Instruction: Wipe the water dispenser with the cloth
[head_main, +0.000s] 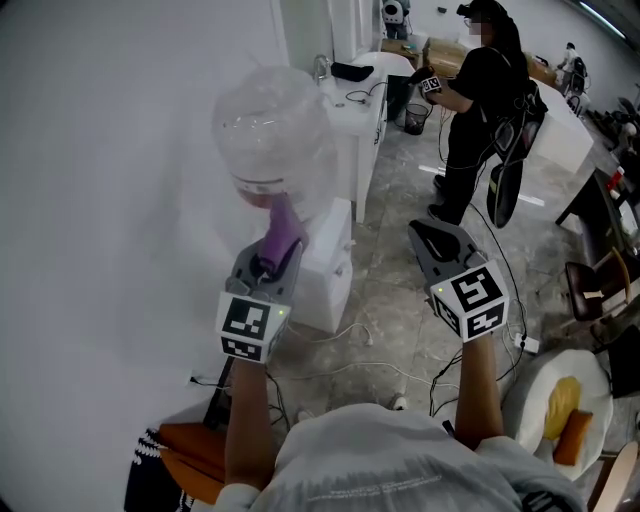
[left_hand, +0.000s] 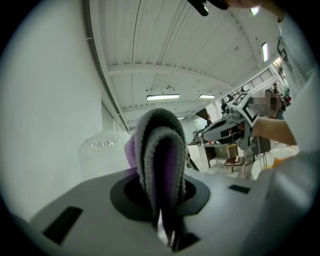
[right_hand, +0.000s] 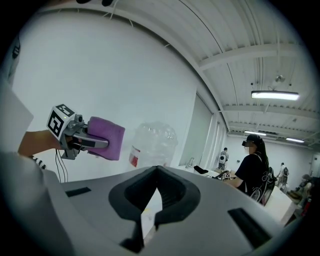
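Against the white wall (head_main: 120, 200), the water dispenser (head_main: 328, 270) is standing with its clear bottle (head_main: 268, 125) sitting neck-down on top. Just beside the bottle's lower part, the folded purple cloth (head_main: 284, 230) is sticking up out of the left gripper (head_main: 272, 262), whose 2 jaws are pressing tight on the cloth's fold. The right gripper view is showing a small gap between cloth and bottle. To the right of the dispenser, the right gripper (head_main: 432, 240) is hovering over the floor, its jaws meeting at the tips with nothing between them. Farther back, a person in black (head_main: 480, 110) is standing near a white counter (head_main: 358, 100).
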